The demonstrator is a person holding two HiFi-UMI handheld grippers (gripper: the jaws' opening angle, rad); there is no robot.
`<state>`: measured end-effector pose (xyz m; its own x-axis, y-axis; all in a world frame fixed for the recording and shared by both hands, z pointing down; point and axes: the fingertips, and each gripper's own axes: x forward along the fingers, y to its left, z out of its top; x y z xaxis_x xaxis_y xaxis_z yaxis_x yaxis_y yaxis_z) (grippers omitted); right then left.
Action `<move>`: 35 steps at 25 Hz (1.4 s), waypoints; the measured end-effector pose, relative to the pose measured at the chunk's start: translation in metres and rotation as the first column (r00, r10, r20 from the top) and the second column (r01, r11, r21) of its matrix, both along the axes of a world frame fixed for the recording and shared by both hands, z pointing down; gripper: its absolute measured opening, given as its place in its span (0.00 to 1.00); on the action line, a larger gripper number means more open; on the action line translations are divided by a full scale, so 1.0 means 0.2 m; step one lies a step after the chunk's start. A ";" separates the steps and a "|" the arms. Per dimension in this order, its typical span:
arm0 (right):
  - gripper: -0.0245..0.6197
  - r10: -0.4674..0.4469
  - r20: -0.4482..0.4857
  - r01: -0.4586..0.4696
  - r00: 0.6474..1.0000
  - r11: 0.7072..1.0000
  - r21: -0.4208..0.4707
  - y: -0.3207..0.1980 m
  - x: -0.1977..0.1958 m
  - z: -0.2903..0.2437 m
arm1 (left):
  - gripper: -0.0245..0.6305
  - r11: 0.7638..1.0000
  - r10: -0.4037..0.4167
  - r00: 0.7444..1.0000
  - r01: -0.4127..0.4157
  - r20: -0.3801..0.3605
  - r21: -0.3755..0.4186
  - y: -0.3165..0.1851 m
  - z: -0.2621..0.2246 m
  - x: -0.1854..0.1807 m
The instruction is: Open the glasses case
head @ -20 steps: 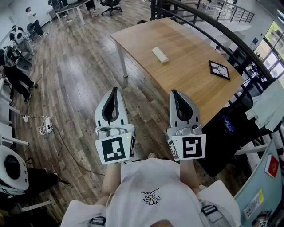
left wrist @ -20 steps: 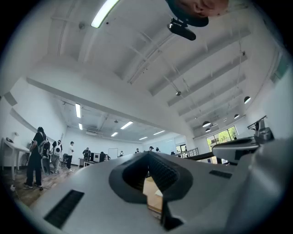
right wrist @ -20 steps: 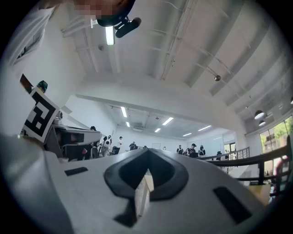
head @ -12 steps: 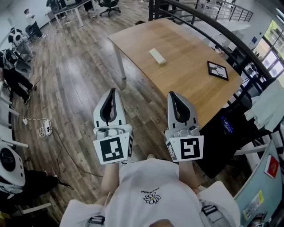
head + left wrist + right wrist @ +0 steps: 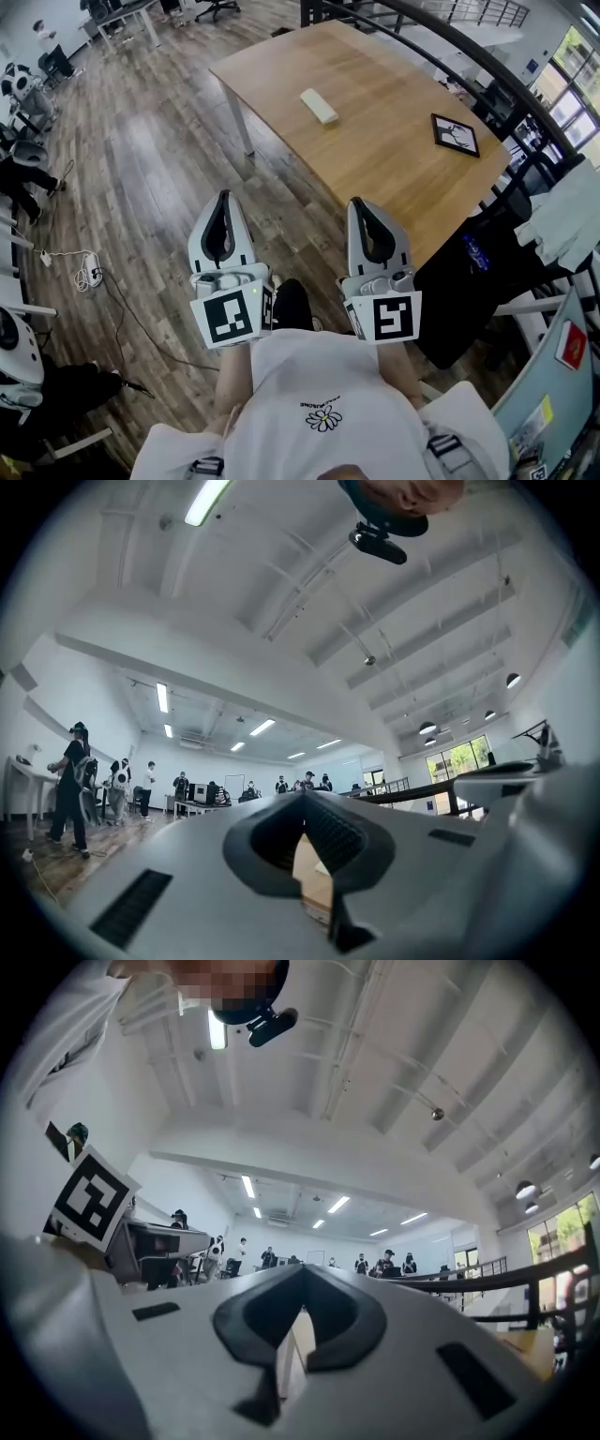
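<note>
Both claws closed, nothing in them: left gripper (image 5: pixel 223 202) and right gripper (image 5: pixel 357 208) are held side by side at the person's chest, tips angled slightly up, over the floor. Glasses case (image 5: pixel 319 106), a pale oblong, looks shut and lies on the wooden table (image 5: pixel 394 169), well apart from both. Likely risks: arriving with jaws closed would just shove the loose case along the tabletop; prying the lid without pinning the base could flip it.
</note>
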<state>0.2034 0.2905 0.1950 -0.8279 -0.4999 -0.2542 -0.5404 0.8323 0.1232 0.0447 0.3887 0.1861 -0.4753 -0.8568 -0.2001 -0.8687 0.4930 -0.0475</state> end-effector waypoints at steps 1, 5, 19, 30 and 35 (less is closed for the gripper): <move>0.05 -0.002 -0.008 0.002 1.000 1.000 0.003 -0.01 -0.02 0.01 | 0.06 1.000 0.004 1.000 -0.004 -0.003 0.002 -0.03 0.01 -0.02; 0.05 -0.004 -0.044 0.004 0.999 1.000 -0.007 -0.12 -0.10 0.06 | 0.06 0.999 0.038 0.999 -0.039 0.022 0.018 -0.20 0.01 -0.07; 0.08 0.184 -0.129 -0.194 0.974 0.979 -0.067 -0.83 -0.51 0.20 | 0.06 0.980 0.199 0.980 -0.199 -0.007 0.018 -1.00 0.08 -0.60; 0.08 0.303 -0.165 -0.324 0.939 0.937 -0.126 -1.43 -1.10 0.19 | 0.06 0.907 0.422 0.906 -0.422 0.033 -0.011 -1.78 0.06 -1.15; 0.08 0.319 -0.189 -0.347 0.929 0.926 -0.146 -1.56 -1.24 0.22 | 0.06 0.870 0.493 0.870 -0.493 -0.023 0.000 -1.98 0.09 -1.26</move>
